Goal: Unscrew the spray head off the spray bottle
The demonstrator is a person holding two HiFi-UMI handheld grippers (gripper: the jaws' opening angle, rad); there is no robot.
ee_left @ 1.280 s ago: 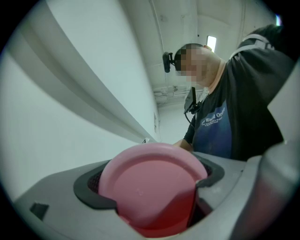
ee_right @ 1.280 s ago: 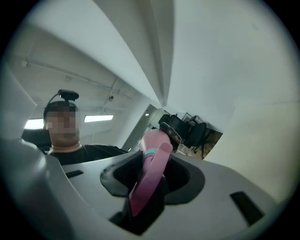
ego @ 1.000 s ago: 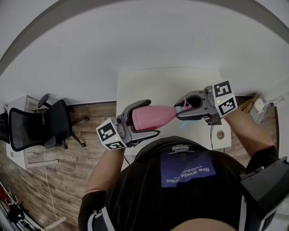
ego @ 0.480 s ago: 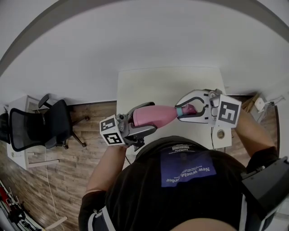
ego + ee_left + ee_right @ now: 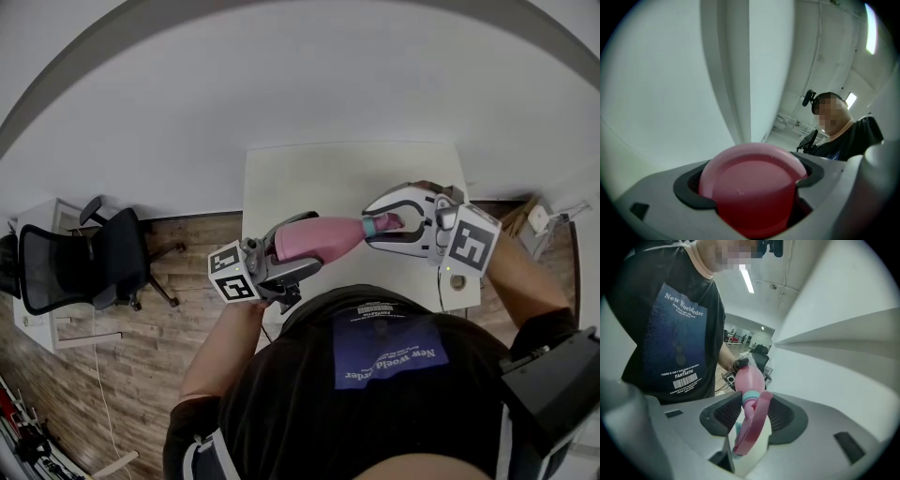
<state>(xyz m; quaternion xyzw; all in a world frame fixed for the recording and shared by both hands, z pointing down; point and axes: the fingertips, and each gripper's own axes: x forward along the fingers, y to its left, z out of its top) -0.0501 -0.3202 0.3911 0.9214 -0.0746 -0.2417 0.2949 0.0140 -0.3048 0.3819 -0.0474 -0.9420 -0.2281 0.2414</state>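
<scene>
Left gripper (image 5: 309, 242): closed on the fat end of the pink bottle (image 5: 317, 238), dark pads against both sides, above the near edge of the table (image 5: 337, 173).
Right gripper (image 5: 752, 416): clamped on the spray head (image 5: 751, 425), one pad on each side, over the table's near right part.
Bottle: held lying level in the air between the two grippers, above the table's near edge; a teal collar (image 5: 751, 396) joins the spray head to its neck.
Writing on the shirt (image 5: 675, 338): "New Woelder" across the chest and "FANTASTIC" above a barcode; the small line between them is too fine to read.
Writing on the bottle: a tiny moulded mark on the base, too small to read.
Marker cubes (image 5: 469, 239): black-and-white squares, no words.
Hidden: the left gripper view shows only the bottle's base; in the head view the jaws cover most of the spray head, and the person's body covers the table's near edge.
Chair (image 5: 89, 258): black, left of the table, on the wooden floor (image 5: 141, 366).
</scene>
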